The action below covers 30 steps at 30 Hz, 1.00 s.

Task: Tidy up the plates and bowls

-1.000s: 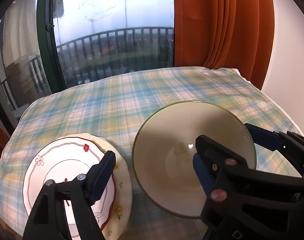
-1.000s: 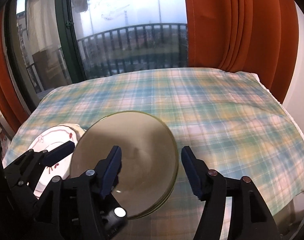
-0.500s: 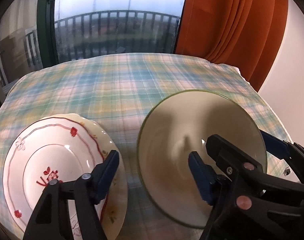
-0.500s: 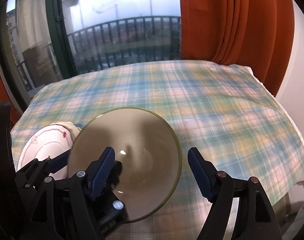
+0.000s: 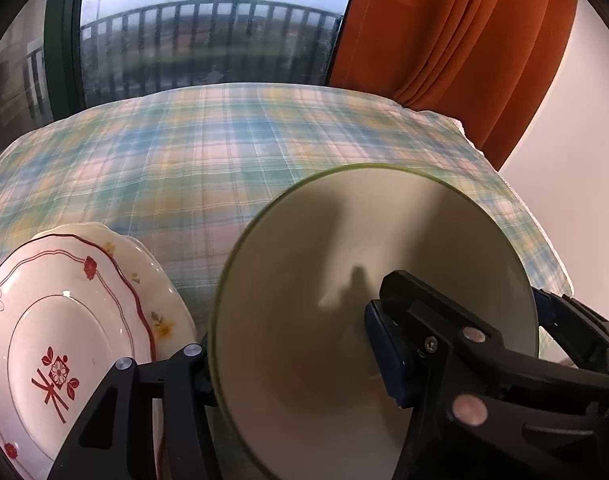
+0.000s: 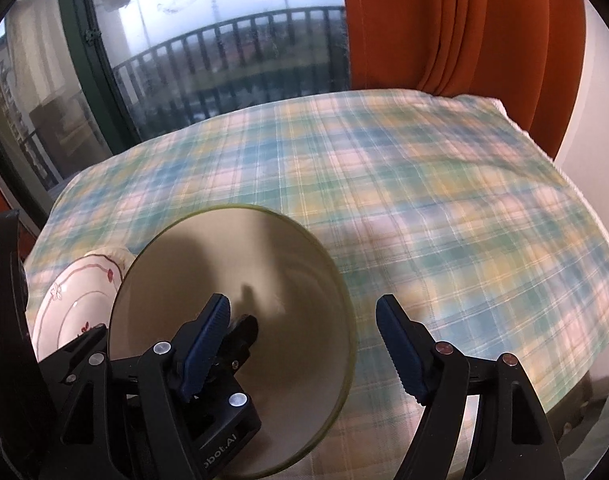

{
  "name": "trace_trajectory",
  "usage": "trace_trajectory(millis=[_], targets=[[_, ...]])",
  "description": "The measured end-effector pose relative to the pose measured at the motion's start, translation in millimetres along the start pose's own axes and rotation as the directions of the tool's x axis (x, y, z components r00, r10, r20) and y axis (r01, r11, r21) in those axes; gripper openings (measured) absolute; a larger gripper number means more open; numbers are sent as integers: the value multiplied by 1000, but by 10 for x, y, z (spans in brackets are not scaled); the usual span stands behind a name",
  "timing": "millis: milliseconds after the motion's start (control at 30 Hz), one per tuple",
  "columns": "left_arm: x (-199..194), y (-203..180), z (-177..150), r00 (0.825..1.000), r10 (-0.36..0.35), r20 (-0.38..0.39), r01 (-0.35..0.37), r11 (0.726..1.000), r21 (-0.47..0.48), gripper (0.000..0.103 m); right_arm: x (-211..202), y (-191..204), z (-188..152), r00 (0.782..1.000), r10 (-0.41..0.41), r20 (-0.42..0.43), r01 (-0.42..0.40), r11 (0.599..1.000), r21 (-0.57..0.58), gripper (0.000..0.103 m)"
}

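**Both tongs straddle the rim of the green-edged bowl**

A wide, cream-coloured ceramic bowl with a thin green rim sits on the worktop, which is covered by a pastel blue, green and yellow plaid tablecloth. Just left of the bowl, a white scalloped plate with a red line border and red floral motif lies on top of a cream plate with small yellow flowers; whether the bowl's rim touches this stack cannot be told.

The left tongs reach over the bowl's near-left wall: the blue-padded right finger is inside the bowl, while the other finger is outside and hidden behind the rim. Their jaws have just been closing with the bowl wall between them; whether the pads already press on it cannot be told.

The right tongs are released, jaws spread wide. Their left finger hangs over the bowl's interior, close to the left tongs' inner finger, and their right finger stands outside the bowl's right rim, clear of it, over the cloth.

Beyond the worktop are a window with a dark green frame, a balcony railing and orange curtains.
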State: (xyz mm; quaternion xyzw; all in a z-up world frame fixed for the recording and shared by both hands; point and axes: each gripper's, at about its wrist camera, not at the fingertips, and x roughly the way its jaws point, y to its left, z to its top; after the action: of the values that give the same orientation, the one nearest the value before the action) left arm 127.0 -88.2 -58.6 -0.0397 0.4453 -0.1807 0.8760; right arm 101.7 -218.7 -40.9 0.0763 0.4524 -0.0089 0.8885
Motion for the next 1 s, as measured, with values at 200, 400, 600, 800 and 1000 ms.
trace_trajectory(millis=[200, 400, 600, 800, 1000], targets=[[6, 4, 15, 1000, 11, -14, -11, 1000, -20, 61, 57, -129, 19, 998, 57, -13, -56, 998, 42, 78], [6, -11, 33, 998, 46, -44, -49, 997, -55, 61, 180, -243, 65, 989, 136, -65, -130, 987, 90, 78], [12, -74, 55, 993, 98, -58, -100, 994, -33, 62, 286, -352, 71, 971, 218, -92, -204, 968, 145, 78], [15, -109, 58, 988, 139, -64, -139, 990, -3, 62, 487, -441, 29, 926, 352, -136, -311, 915, 256, 71], [11, -138, 51, 986, 155, -58, -154, 988, 14, 62, 387, -336, 48, 941, 317, -114, -293, 937, 192, 48]])
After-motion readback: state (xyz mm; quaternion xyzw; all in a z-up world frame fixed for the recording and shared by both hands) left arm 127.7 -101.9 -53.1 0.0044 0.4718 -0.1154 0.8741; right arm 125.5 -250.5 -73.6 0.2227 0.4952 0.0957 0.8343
